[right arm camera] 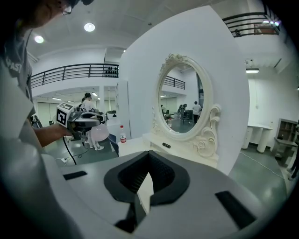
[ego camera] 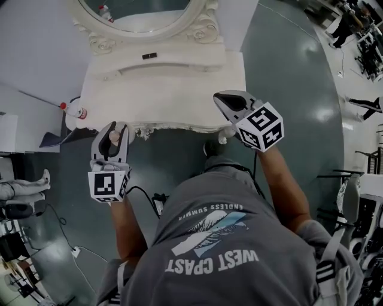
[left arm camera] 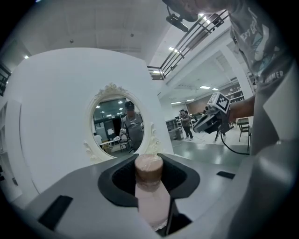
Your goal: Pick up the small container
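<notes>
The small container [left arm camera: 152, 193], a pale pink bottle with a brown cap, stands upright between the jaws of my left gripper [left arm camera: 149, 164], which is shut on it. In the head view that gripper [ego camera: 112, 129] hangs in front of the white vanity table [ego camera: 173, 89], near its front left corner, with the container [ego camera: 114, 137] lifted off the tabletop. My right gripper [ego camera: 220, 99] is over the table's front right edge. Its jaws [right arm camera: 148, 158] are shut with nothing between them. Each gripper shows in the other's view: the right one [left arm camera: 211, 119], the left one [right arm camera: 80, 120].
An oval mirror [ego camera: 143, 15] in a carved frame stands at the back of the table. A small black object [ego camera: 149, 55] lies near it. A water bottle with a red cap [ego camera: 75, 112] stands at the table's left end. Cables [ego camera: 152, 200] run over the grey floor.
</notes>
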`<action>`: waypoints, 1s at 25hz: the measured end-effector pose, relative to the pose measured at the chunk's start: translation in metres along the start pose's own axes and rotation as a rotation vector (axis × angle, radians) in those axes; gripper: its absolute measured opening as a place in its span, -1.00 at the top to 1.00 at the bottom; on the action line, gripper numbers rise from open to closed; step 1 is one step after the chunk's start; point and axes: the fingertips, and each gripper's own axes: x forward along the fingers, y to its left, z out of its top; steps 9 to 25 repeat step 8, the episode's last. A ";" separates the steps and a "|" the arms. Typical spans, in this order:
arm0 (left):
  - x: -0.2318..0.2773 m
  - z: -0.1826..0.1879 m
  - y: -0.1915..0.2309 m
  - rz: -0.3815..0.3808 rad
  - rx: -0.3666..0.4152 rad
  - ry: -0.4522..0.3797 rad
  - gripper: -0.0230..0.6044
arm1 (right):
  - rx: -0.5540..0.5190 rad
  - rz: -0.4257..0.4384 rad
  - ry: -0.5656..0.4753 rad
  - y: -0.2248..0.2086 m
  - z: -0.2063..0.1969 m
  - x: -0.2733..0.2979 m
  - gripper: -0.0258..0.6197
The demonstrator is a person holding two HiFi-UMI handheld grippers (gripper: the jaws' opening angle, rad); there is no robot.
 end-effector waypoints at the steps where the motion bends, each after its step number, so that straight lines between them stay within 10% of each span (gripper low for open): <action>1: 0.006 -0.005 -0.001 -0.010 -0.012 0.006 0.51 | 0.007 -0.002 0.007 -0.003 -0.004 0.001 0.84; 25: 0.069 -0.045 -0.030 -0.093 -0.087 0.077 0.51 | 0.057 0.017 0.066 -0.024 -0.037 0.008 0.84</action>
